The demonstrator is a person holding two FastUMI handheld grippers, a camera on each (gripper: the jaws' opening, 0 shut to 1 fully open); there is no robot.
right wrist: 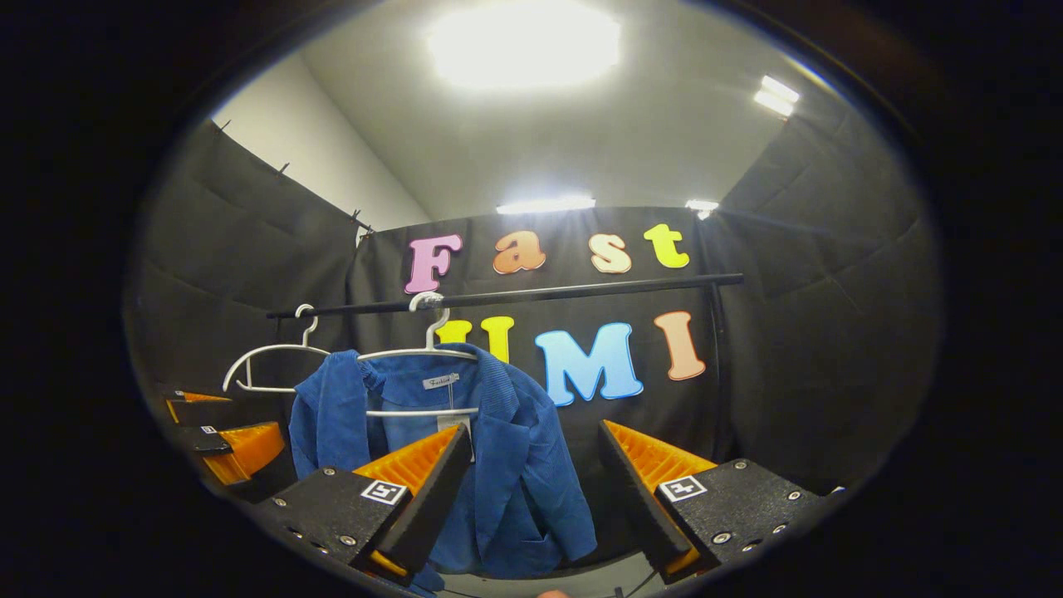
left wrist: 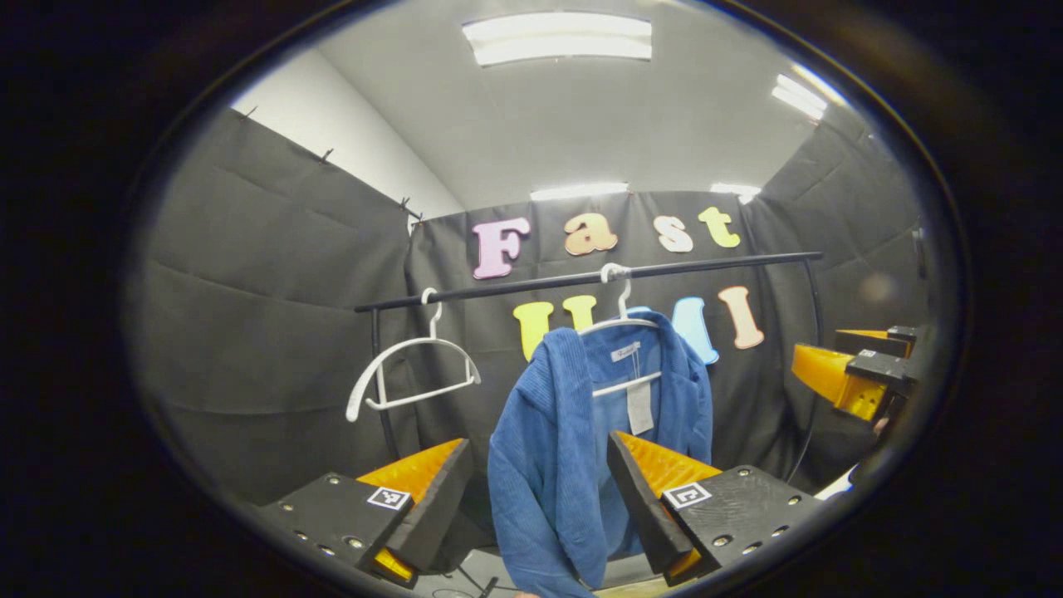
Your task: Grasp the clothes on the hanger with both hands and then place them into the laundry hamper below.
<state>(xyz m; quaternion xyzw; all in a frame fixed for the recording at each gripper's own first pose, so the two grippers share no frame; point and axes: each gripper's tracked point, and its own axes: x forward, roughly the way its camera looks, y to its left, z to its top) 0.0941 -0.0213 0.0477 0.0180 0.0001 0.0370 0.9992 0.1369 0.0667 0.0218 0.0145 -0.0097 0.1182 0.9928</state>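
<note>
A: What is the garment like?

B: A blue jacket [left wrist: 573, 448] of ribbed, corduroy-like cloth, with a pale tag at the collar. It hangs on a thin white hanger [left wrist: 621, 332] hooked over a black round rail [left wrist: 581, 280]. A second white hanger [left wrist: 413, 374], curved and bare, hangs on the same rail off to one side.

A: And the tools?

B: The left hand-held gripper [left wrist: 540, 490] has black blocky bodies and orange ridged wedge pads. Its fingers are spread wide and angled upward toward the jacket, nothing between them pressed. In the left gripper view the jacket's sleeve and front fall in the gap between the fingers, farther off, near the right-side finger.

A: The other one?

B: The right hand-held gripper [right wrist: 531, 490] is also spread apart and tilted up. In the right gripper view the jacket hangs behind its left-side finger and partly in the gap. I can't tell whether any finger touches cloth.
</note>
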